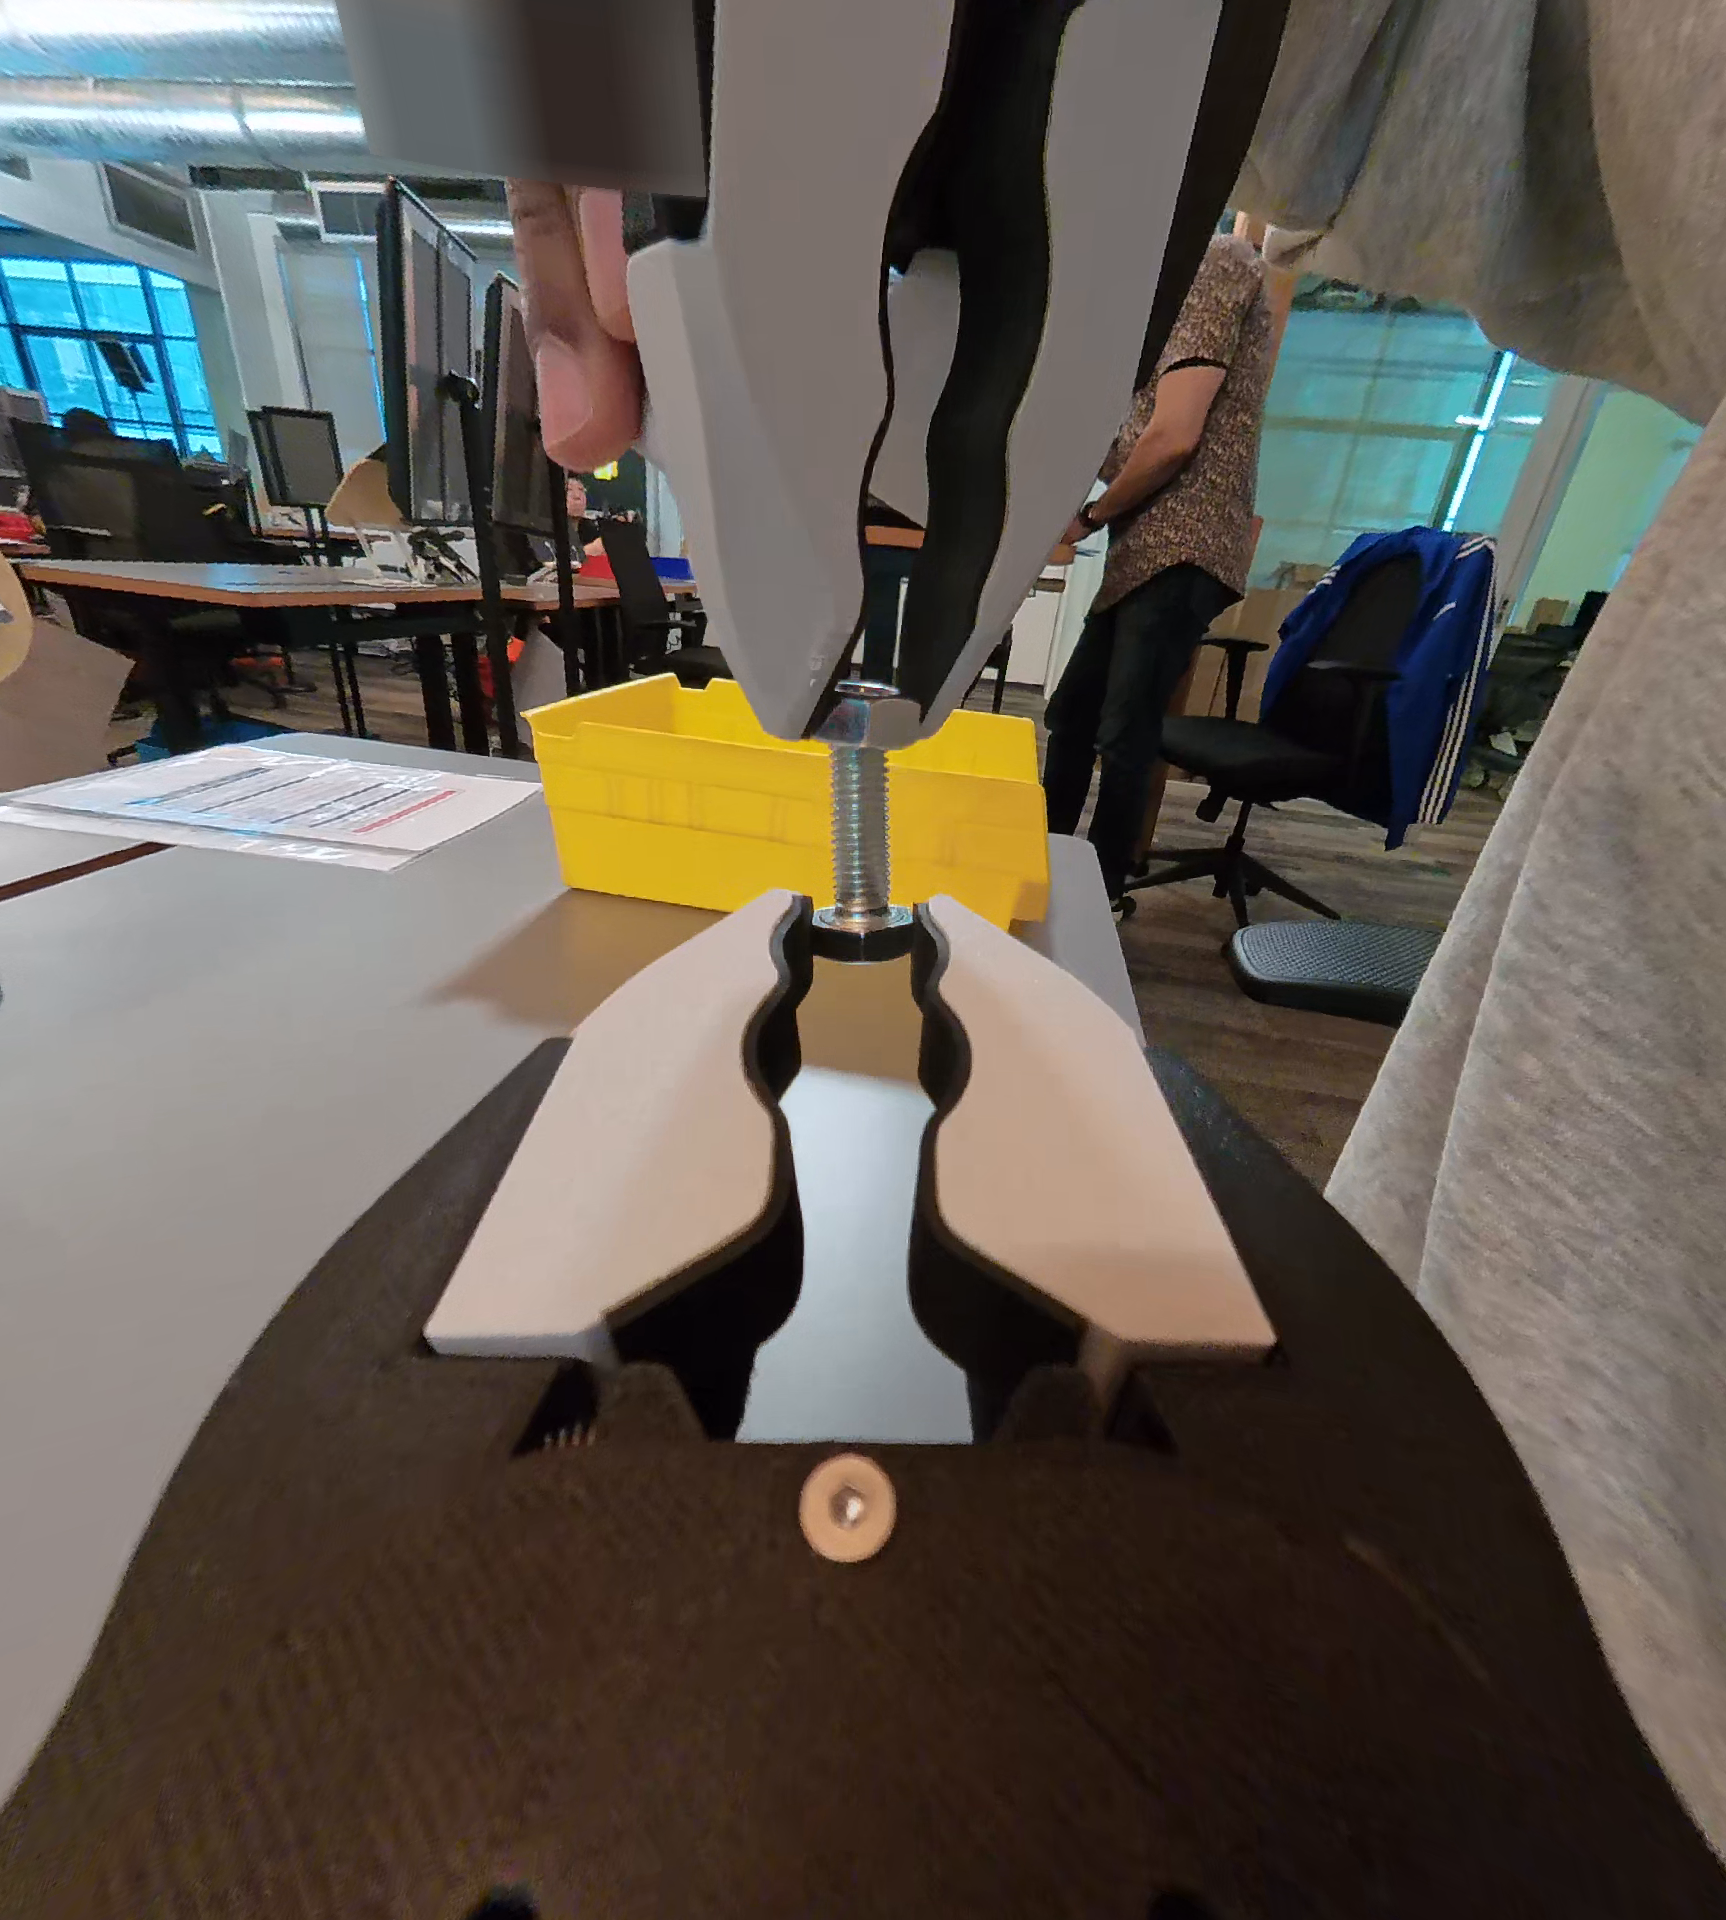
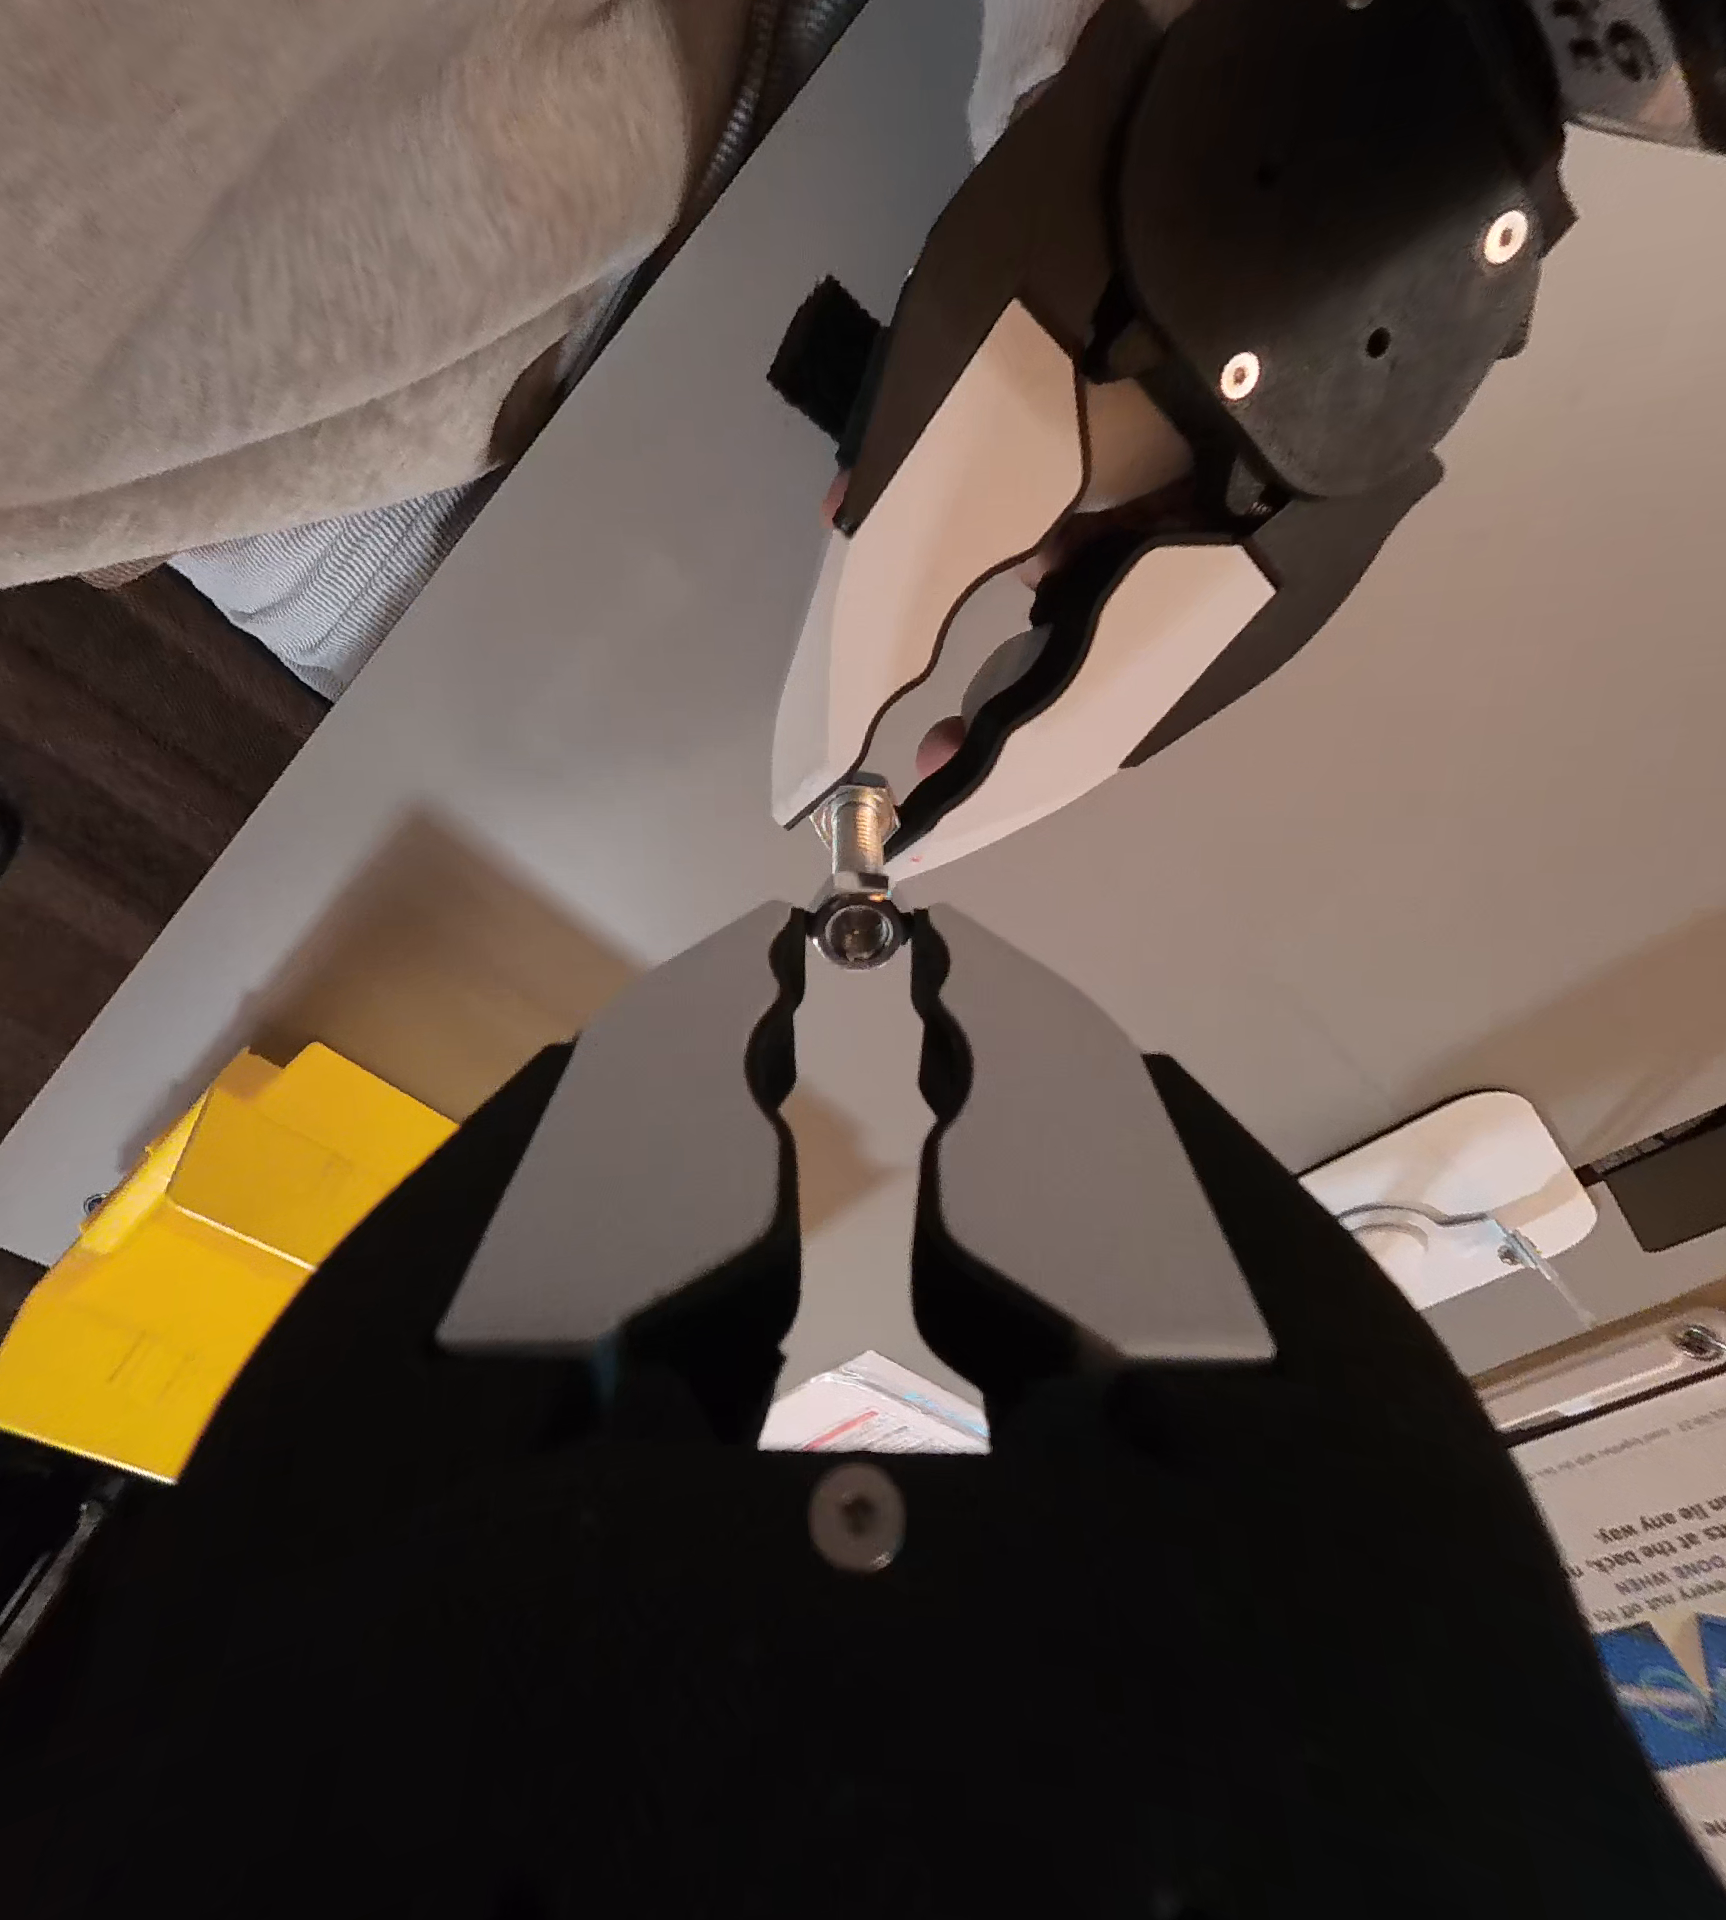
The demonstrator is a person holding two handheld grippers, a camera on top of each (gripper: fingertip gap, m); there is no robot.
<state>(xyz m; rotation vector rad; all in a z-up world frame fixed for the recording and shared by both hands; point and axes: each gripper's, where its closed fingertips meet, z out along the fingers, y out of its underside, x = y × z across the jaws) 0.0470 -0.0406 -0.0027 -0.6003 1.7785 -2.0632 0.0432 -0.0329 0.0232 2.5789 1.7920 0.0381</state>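
Note:
A silver bolt (image 1: 859, 831) stands upright in the air between my two grippers, above the grey table (image 1: 215, 1039). My left gripper (image 1: 859, 920) is shut on a nut at the bolt's lower end. My right gripper (image 1: 864, 717) comes down from above and is shut on the bolt's head end. In the right wrist view my right gripper (image 2: 854, 930) grips the round bolt head, seen end on. The bolt shaft (image 2: 857, 842) runs away from it to my left gripper (image 2: 859, 816), which pinches the nut.
A yellow plastic bin (image 1: 693, 790) sits at the table's far edge, also in the right wrist view (image 2: 163, 1247). A printed sheet (image 1: 267, 800) lies to the left. A person (image 1: 1171, 520) and a chair with a blue jacket (image 1: 1378, 665) stand beyond the table. Less than 4 cm separates the two grippers' tips.

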